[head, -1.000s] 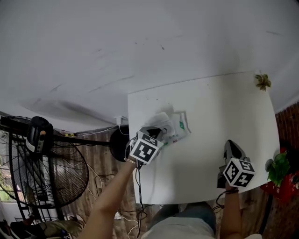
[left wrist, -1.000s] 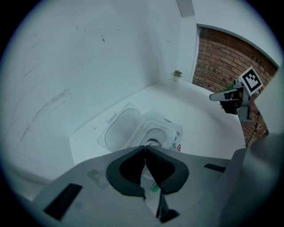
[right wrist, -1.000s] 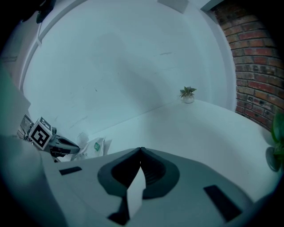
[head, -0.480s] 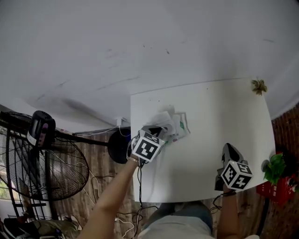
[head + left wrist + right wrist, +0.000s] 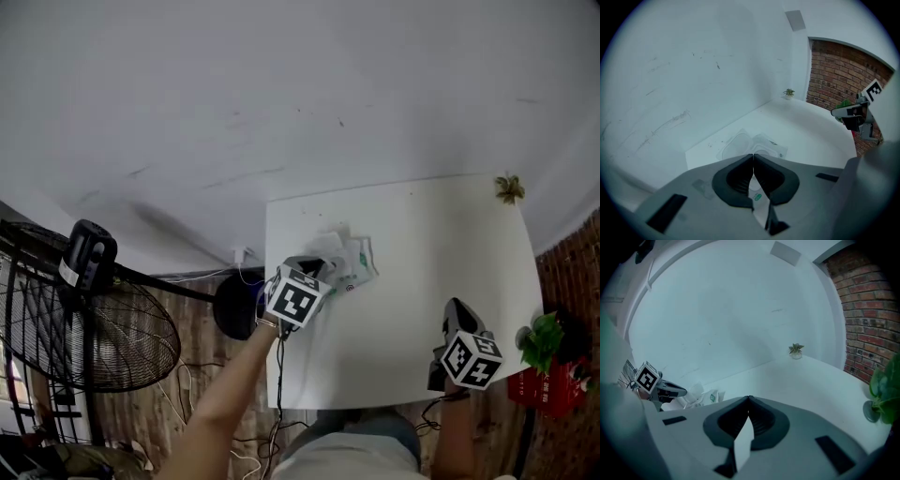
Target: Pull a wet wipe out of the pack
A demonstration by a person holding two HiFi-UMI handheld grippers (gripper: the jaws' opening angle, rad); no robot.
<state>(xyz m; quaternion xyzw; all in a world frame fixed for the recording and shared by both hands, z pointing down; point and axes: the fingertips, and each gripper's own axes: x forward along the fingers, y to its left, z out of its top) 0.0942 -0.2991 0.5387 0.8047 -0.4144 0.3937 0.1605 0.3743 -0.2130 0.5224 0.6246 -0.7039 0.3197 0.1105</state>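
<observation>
The left tool (image 5: 753,155) is clenched. A white, green-marked sliver of the wet wipe pack (image 5: 766,147) shows in the slit between its jaws, so I judge it is pinching the pack's near edge rather than closed on air. In the head view this tool (image 5: 314,267) sits against the near left end of the pack (image 5: 354,262), which lies flat on the white desk (image 5: 422,234). A clear oval lid (image 5: 736,144) is folded open on the pack's left side. Whether a wipe already peeks from the opening is too small to tell.

The right tool (image 5: 749,398) is also clenched, jaws together with nothing of the task in them. It hangs well apart from the pack, off to the pack's right and nearer the person (image 5: 457,307). From its own view the pack (image 5: 705,397) shows far over on the left.

The step in hand looks like anchoring: the pack is held and opened, and no wipe has been drawn. The next move likely calls for the right tool to cross to the pack, part its jaws over the opening, nip the top wipe and lift it away while the left tool keeps the pack down.
</observation>
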